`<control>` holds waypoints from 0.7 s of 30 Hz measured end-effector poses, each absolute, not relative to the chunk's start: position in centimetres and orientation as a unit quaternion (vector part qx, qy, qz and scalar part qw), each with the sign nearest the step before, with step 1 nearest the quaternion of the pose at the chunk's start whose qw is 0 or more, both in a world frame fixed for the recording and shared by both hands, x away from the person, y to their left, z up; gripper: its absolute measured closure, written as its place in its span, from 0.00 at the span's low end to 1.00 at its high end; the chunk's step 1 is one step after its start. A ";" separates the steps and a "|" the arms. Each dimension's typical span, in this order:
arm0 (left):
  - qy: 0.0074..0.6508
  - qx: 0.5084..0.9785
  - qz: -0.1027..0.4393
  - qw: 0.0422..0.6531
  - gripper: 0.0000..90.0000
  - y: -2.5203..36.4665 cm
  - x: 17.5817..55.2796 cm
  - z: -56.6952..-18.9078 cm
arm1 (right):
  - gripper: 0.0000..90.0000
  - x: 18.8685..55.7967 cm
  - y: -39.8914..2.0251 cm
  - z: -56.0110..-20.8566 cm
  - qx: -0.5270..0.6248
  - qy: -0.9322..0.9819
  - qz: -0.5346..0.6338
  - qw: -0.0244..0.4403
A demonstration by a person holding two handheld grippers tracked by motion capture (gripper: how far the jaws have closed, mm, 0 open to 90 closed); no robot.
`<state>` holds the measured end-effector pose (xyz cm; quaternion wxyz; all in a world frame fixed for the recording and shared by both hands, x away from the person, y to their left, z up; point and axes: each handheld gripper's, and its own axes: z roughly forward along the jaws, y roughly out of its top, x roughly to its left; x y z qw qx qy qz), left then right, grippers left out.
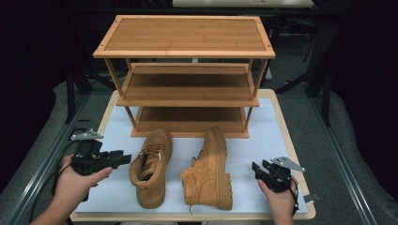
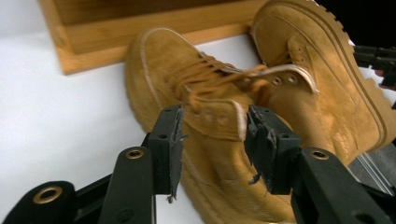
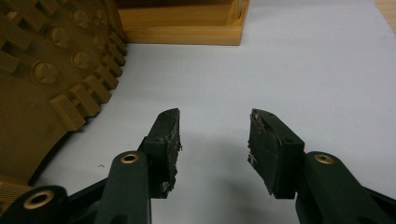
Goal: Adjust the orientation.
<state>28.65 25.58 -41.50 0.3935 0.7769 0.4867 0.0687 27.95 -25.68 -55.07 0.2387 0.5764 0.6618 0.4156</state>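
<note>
Plainly, the work in hand is getting two tan suede boots onto the bamboo shoe rack (image 1: 187, 70) at the table's far edge. The upright boot (image 1: 151, 166) stands near the front edge, left of centre; the tipped boot (image 1: 209, 171) lies on its side just beside it, sole facing right. The left gripper (image 2: 212, 135), held level in the left hand (image 1: 77, 180), points at the upright boot's collar with its fingers apart and nothing clamped. A bite on the soft collar alone could let the boot sag or slip. The right gripper (image 3: 212, 140), fingers apart over bare table (image 3: 303, 70), sits near the front right corner beside the lugged sole.
</note>
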 end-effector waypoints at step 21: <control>0.470 0.809 0.066 0.348 0.85 23.4 29.5 -43.3 | 0.59 28.1 -26.0 -55.2 0.582 0.661 0.418 0.224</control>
